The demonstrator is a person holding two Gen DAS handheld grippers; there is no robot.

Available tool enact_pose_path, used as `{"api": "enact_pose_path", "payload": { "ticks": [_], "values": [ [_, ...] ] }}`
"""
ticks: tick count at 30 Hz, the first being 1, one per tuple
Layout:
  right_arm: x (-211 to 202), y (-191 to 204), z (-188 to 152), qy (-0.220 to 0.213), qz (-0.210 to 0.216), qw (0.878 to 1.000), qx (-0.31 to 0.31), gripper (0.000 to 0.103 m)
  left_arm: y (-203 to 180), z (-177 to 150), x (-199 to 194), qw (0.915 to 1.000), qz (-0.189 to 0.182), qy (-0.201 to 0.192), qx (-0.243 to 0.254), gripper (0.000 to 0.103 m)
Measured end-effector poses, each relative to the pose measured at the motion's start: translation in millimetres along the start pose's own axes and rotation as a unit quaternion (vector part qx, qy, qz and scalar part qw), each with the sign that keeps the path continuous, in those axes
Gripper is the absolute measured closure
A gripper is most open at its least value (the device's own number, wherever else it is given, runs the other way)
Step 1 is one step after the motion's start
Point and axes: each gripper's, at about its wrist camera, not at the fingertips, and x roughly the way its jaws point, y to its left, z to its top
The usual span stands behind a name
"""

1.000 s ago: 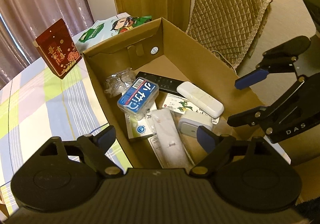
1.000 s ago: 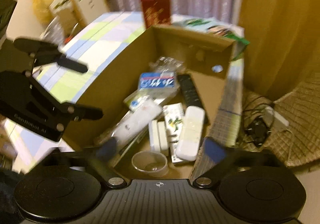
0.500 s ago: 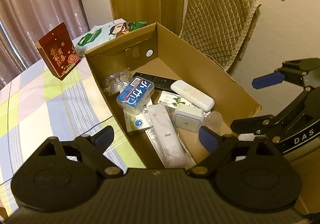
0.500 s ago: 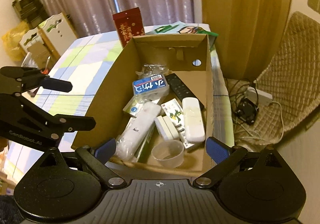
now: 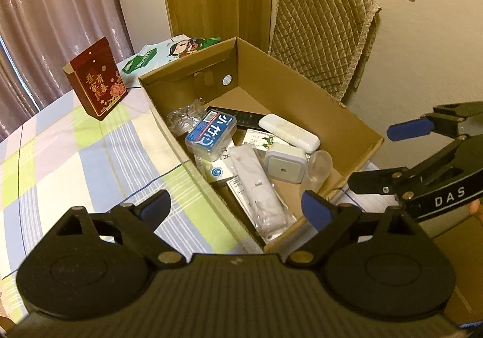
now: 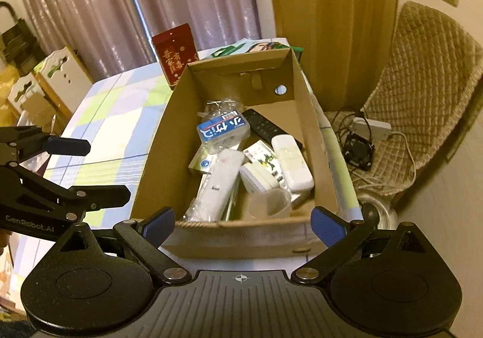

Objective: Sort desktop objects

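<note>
Cardboard box (image 6: 157, 156) fills the middle of both frames, holding the sorted things — among them a white bagged stick (image 6: 217, 184) whose long axis runs from lower left to upper right in the right wrist view. Left gripper (image 5: 235, 208) hangs with fingers opening, nothing between them; right gripper (image 6: 243, 226) is spread wide and empty — it sits squarer to the box.

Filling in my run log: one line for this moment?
left gripper: opening, empty | right gripper: open, empty | cardboard box: full of items | both hover before it
</note>
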Motion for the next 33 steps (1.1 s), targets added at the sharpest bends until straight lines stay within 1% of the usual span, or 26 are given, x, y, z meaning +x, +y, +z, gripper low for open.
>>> {"api": "enact_pose_path", "payload": {
  "ticks": [8,14,23,33],
  "values": [
    [-19,15,-25,-0.006,-0.012,1.000,0.019,0.004,-6,-20,-14,0.9999,-0.009,0.000,0.007,0.011],
    [-34,30,-42,-0.012,-0.021,0.999,0.021,0.004,-13,-35,-27,0.9997,-0.018,-0.001,0.016,0.011],
    [-50,49,-64,-0.017,-0.046,0.998,0.039,0.004,-18,-57,-45,0.9998,-0.018,-0.001,0.013,0.011],
    [-59,70,-78,-0.023,-0.056,0.997,0.042,0.004,-13,-79,-64,0.9999,-0.008,-0.006,0.003,0.010]
  ]
}}
